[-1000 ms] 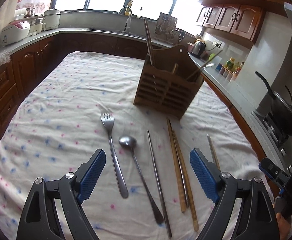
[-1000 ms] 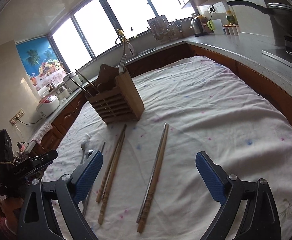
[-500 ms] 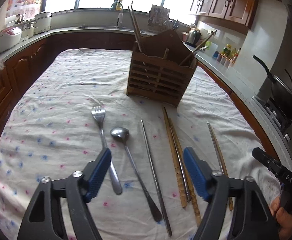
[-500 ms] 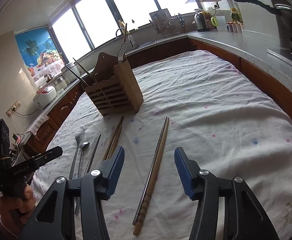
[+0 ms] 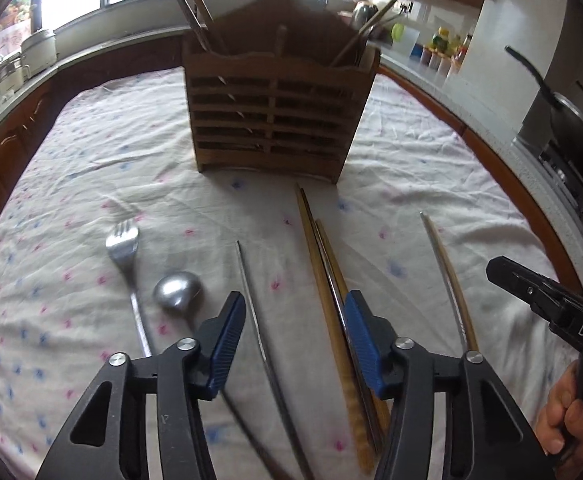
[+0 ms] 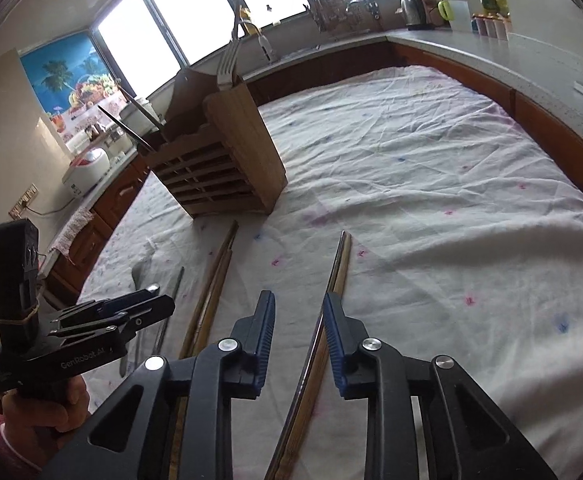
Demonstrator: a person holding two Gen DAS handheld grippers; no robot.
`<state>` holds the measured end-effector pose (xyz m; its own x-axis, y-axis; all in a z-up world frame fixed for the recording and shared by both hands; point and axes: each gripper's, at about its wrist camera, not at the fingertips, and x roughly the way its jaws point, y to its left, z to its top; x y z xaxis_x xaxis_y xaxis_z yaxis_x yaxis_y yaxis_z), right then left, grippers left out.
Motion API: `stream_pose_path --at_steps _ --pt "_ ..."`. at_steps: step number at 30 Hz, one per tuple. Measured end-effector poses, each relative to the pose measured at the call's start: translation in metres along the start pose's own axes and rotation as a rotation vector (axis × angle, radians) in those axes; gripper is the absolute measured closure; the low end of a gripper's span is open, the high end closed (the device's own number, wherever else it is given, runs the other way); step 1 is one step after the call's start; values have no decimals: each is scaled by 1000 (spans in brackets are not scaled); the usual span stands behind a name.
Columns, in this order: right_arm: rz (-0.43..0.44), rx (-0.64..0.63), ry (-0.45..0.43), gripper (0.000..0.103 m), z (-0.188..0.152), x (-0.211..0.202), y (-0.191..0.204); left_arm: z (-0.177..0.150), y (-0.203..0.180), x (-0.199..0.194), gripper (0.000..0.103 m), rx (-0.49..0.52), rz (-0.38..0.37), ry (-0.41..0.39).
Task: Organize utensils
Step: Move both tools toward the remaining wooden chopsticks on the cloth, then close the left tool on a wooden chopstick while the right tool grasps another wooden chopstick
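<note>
Left gripper (image 5: 294, 326): low over the cloth, jaws about half apart and closing; lone metal chopstick (image 5: 260, 328) running up between the blue pads (image 5: 227, 344), neither pad pressing on it.
Right gripper (image 6: 297, 330): jaws narrow and closing; metal-and-wood chopstick pair (image 6: 337, 268) lying between the pads, close against the right-hand pad; contact cannot be told, nothing lifted.
Utensil holder (image 5: 275, 120): slatted wooden caddy, upright on the table beyond all the loose cutlery; chopsticks leaning out of its left and right compartments, a fork (image 6: 227, 66) standing tines-up at its end in the right wrist view.
Fork on cloth (image 5: 125, 252): flat, tines toward the holder, farthest left of the row.
Spoon (image 5: 177, 292): just right of that fork, bowl up, handle passing under the left gripper's left finger.
Wooden chopsticks with a metal one (image 5: 323, 264): bundled together, tips near the holder's base, running under the left gripper's right pad.
Tablecloth (image 6: 431, 184): white, wrinkled, dotted with pink and blue, covering the whole table.
Hands: one on each gripper's handle, at the frame edges (image 5: 567, 416) (image 6: 47, 408).
Surroundings: kitchen counter with kettle (image 6: 413, 8) and rice cooker (image 6: 87, 166); dark wok (image 5: 571, 124) on the stove.
</note>
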<state>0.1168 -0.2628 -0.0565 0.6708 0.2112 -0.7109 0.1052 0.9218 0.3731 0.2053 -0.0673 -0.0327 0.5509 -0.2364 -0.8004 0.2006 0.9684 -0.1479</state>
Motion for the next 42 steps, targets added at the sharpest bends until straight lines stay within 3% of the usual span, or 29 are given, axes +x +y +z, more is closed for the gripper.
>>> stream_pose_path --at_steps 9,16,19,24,33,37,40,42 --pt "-8 0 71 81 5 32 -2 21 -8 57 60 37 10 84" --pt "-8 -2 87 81 10 41 -5 22 -5 64 59 75 29 82" --pt "-23 -11 93 84 12 46 -6 16 -13 62 59 138 83 87" --pt "-39 -25 103 84 22 54 -6 27 -1 63 59 80 29 101" --pt "-72 -99 130 83 37 75 3 62 5 92 62 84 43 122" --pt "-96 -131 124 87 35 77 7 65 -6 100 73 145 77 113" --pt "-108 -131 122 96 36 77 7 65 -15 102 94 169 63 110" --pt "-93 -114 122 97 37 75 4 64 -18 102 96 176 65 107"
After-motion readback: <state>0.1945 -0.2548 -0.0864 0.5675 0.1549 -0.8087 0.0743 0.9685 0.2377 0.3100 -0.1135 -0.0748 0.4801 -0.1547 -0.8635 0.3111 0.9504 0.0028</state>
